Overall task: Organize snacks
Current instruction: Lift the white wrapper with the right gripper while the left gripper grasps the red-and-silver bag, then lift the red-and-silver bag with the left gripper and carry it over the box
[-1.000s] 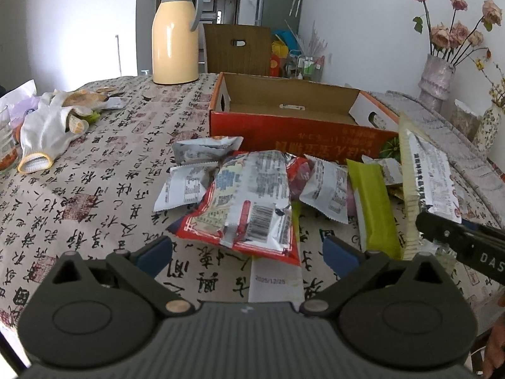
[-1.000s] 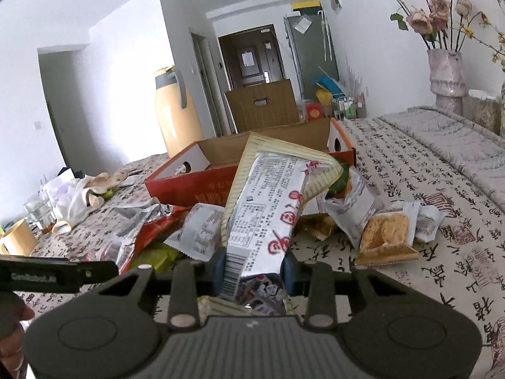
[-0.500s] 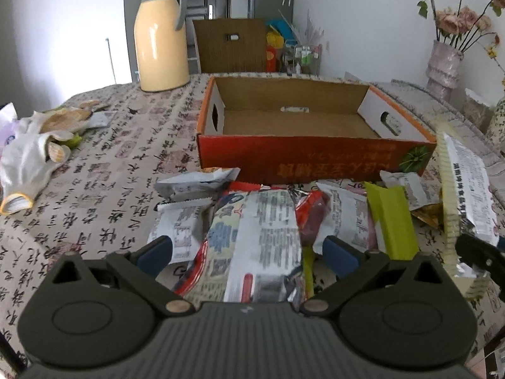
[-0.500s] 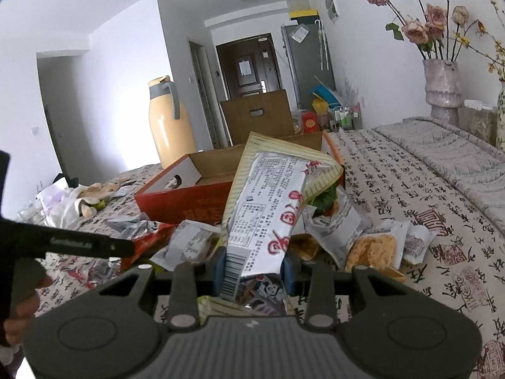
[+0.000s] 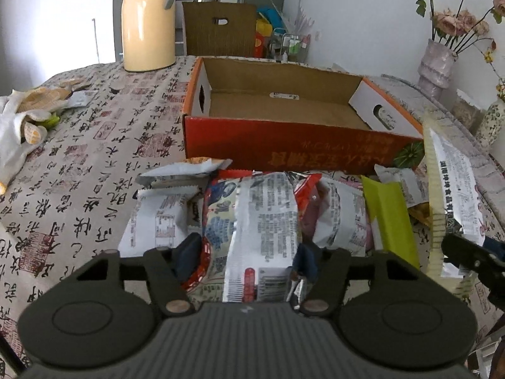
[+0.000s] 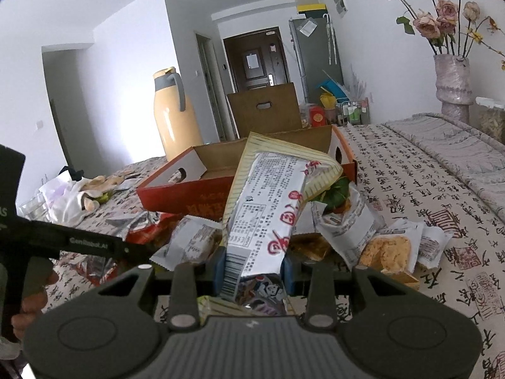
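A heap of snack packets [image 5: 334, 211] lies on the tablecloth in front of an empty orange cardboard box [image 5: 284, 126]. My left gripper [image 5: 249, 257] has its jaws closed onto a red and silver snack bag [image 5: 265, 221] at the near edge of the heap. My right gripper [image 6: 252, 270] is shut on a cream-edged white packet [image 6: 271, 208] and holds it upright above the heap, in front of the box [image 6: 221, 173]. That packet also shows at the right of the left wrist view [image 5: 451, 202].
A yellow thermos jug [image 5: 148, 22] stands behind the box to the left. White gloves and wrappers [image 5: 22, 117] lie at the far left. A vase of dried roses [image 5: 438, 66] stands at the back right. A green packet [image 5: 391, 221] lies at the heap's right.
My left gripper has moved forward and lower over the heap, and its jaws have closed from wide open onto the red and silver bag. My right gripper keeps holding the white packet, raised slightly.
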### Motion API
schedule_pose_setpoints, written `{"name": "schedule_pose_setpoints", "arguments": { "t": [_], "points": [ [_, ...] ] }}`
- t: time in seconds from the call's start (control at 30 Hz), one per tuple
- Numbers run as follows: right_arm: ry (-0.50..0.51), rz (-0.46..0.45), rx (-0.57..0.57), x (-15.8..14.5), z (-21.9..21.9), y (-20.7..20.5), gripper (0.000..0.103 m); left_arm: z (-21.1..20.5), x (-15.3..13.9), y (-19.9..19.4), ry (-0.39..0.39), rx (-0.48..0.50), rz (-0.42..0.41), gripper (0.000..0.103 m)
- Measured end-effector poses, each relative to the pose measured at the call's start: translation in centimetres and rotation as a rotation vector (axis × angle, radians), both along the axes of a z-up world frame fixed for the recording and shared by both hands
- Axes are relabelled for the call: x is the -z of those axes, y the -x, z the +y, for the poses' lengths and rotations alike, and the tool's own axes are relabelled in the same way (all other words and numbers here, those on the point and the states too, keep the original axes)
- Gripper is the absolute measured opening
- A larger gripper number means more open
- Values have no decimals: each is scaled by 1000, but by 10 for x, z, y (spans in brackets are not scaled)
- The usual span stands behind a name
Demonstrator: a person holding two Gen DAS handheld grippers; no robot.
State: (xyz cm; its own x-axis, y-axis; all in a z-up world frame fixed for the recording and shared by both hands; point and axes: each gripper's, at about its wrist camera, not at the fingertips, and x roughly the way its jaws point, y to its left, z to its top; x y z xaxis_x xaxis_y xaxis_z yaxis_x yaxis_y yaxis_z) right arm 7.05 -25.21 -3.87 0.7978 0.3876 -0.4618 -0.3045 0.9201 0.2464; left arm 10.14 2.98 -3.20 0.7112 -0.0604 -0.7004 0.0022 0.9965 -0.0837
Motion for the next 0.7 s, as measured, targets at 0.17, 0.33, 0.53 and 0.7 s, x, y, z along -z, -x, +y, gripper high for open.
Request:
{"name": "schedule_pose_setpoints", "arguments": {
  "t": [0.17,0.33,0.53,0.7],
  "points": [
    [4,-4,1,-1,1,2,34,-1,-3,6,-3,4,-21,56],
    [5,-11,-1,-3,1,5,34,-4,-12,14,-13,9,-54,44],
    [4,-20,0,-6,1,8,34,-4,-20,20,-12,8,-81,38],
    [3,-29,0,-9,1,10,34,-3,-26,22,-13,6,-98,28]
  ]
}}
